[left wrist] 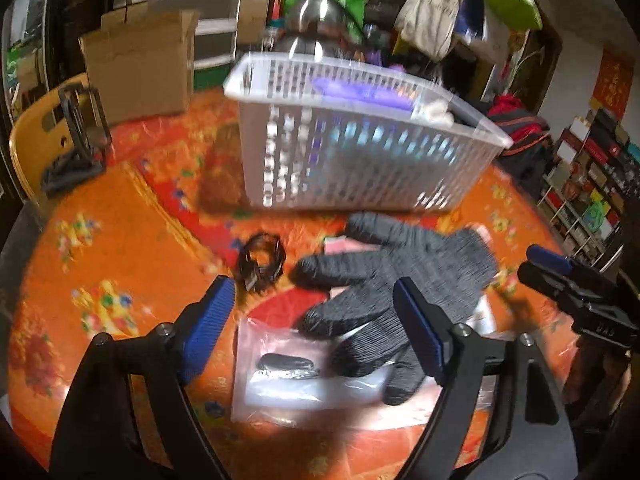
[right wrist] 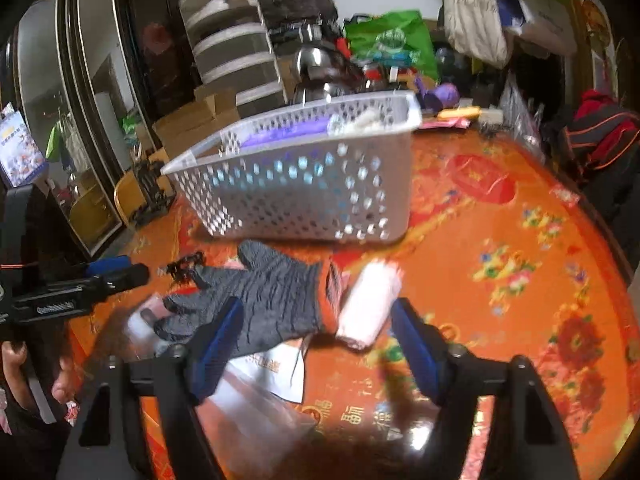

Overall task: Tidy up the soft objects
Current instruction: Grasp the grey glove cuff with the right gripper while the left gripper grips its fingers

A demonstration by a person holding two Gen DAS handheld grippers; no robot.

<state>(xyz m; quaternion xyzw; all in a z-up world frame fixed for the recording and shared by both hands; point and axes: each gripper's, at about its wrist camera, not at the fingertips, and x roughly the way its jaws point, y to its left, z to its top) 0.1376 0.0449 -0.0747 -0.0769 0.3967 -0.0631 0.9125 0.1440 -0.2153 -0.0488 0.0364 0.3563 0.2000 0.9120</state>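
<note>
A dark grey knit glove (left wrist: 394,280) lies flat on the orange table, also in the right wrist view (right wrist: 264,300). My left gripper (left wrist: 316,320) is open just above its fingers. My right gripper (right wrist: 318,328) is open over the glove's orange cuff, with a white rolled cloth (right wrist: 370,306) between its fingers. A white perforated basket (left wrist: 360,144) stands behind the glove and holds purple and white soft items; it also shows in the right wrist view (right wrist: 304,184). The right gripper shows at the right edge of the left wrist view (left wrist: 560,272), the left one at the left edge of the right wrist view (right wrist: 116,270).
A clear plastic bag (left wrist: 288,376) with a dark item lies under the glove. A black hair tie (left wrist: 262,260) lies to its left. A cardboard box (left wrist: 140,64), a black stand (left wrist: 78,140) and steel pots (left wrist: 316,24) stand at the back. A paper slip (right wrist: 276,372) lies near me.
</note>
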